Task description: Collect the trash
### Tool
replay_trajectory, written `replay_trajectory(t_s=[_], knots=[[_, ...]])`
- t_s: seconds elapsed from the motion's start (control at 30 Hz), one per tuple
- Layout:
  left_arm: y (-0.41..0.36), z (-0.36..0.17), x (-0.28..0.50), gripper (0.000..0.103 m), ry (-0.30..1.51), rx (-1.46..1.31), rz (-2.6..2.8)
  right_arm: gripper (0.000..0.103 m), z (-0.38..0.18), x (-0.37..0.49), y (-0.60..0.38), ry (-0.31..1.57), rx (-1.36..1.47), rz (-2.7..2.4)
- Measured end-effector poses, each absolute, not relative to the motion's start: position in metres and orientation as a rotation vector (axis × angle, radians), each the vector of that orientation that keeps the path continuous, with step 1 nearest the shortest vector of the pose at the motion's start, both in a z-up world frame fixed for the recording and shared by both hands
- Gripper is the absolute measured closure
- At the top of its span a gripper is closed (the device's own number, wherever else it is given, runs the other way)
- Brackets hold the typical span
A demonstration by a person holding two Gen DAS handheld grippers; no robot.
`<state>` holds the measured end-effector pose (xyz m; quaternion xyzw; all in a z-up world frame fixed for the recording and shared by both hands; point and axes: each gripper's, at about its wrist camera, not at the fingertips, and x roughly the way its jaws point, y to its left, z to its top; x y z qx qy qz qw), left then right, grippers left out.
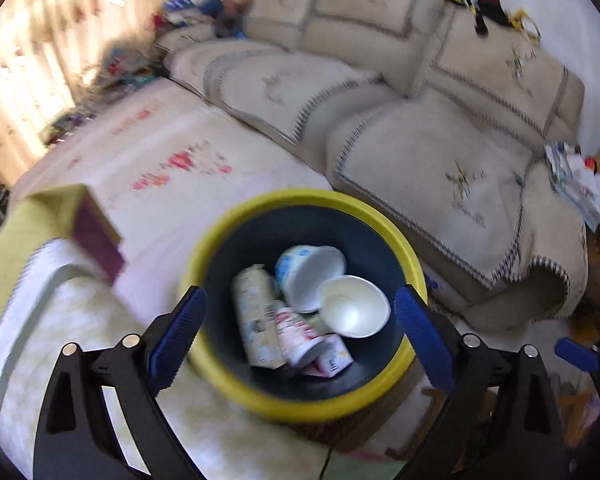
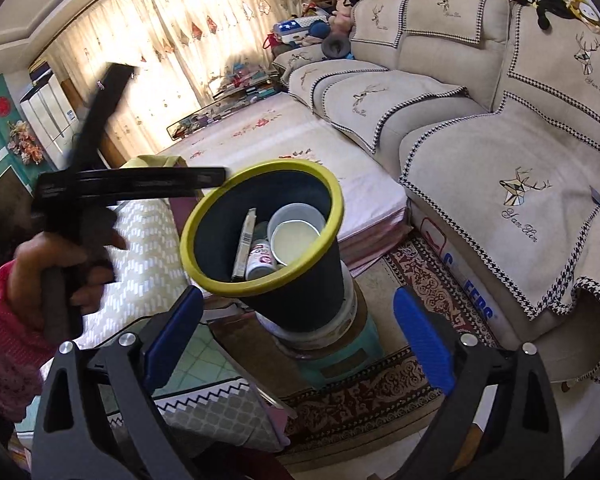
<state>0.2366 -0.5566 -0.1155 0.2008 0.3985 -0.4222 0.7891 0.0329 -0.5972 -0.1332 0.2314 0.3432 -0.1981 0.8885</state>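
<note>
A dark bin with a yellow rim stands on a stool by the sofa. It holds a white paper bowl, a printed cup, a flattened carton and a crushed can. My left gripper hangs open and empty right above the bin. My right gripper is open and empty, level with the bin's lower wall. The left tool's black body, held in a hand, reaches over the bin from the left.
A beige sofa runs behind and right. A pale floral mat lies beyond the bin. A table with a patterned cloth is at left. A patterned rug covers the floor below.
</note>
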Motion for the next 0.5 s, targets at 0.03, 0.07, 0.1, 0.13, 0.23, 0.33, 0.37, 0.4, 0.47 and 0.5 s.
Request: replay_trajectory(t_s=[0.03,0.07,0.1,0.13,0.23,0.33,0.37,0.4,0.47,0.5], knots=[[-0.534,-0.105,0.233,0.005,0.825,0.404,-0.887,0.011,-0.132,0.034,-0.594,0.711,0.477,-0.403],[-0.512,-0.096,0.227,0.005,0.797,0.384,-0.867,0.011,-0.131,0.035,-0.591,0.71,0.474,-0.392],[-0.492,-0.088,0.223,0.005,0.775,0.371,-0.85,0.011,-0.131,0.037,-0.588,0.709,0.47,-0.38],[-0.465,-0.078,0.216,0.005,0.737,0.351,-0.816,0.011,-0.13,0.039,-0.583,0.708,0.463,-0.364],[-0.391,-0.056,0.199,0.005,0.664,0.3,-0.703,0.011,-0.125,0.048,-0.566,0.704,0.434,-0.318],[-0.314,-0.039,0.182,0.005,0.619,0.214,-0.562,0.011,-0.118,0.056,-0.546,0.694,0.4,-0.264],[-0.286,-0.034,0.174,0.005,0.591,0.183,-0.511,0.011,-0.115,0.058,-0.539,0.689,0.388,-0.25],[-0.261,-0.028,0.165,0.005,0.558,0.166,-0.459,0.01,-0.112,0.06,-0.531,0.683,0.374,-0.235],[-0.223,-0.023,0.151,0.005,0.519,0.152,-0.372,0.01,-0.104,0.063,-0.514,0.668,0.34,-0.21],[-0.199,-0.018,0.142,0.005,0.501,0.131,-0.314,0.009,-0.098,0.063,-0.504,0.657,0.32,-0.197]])
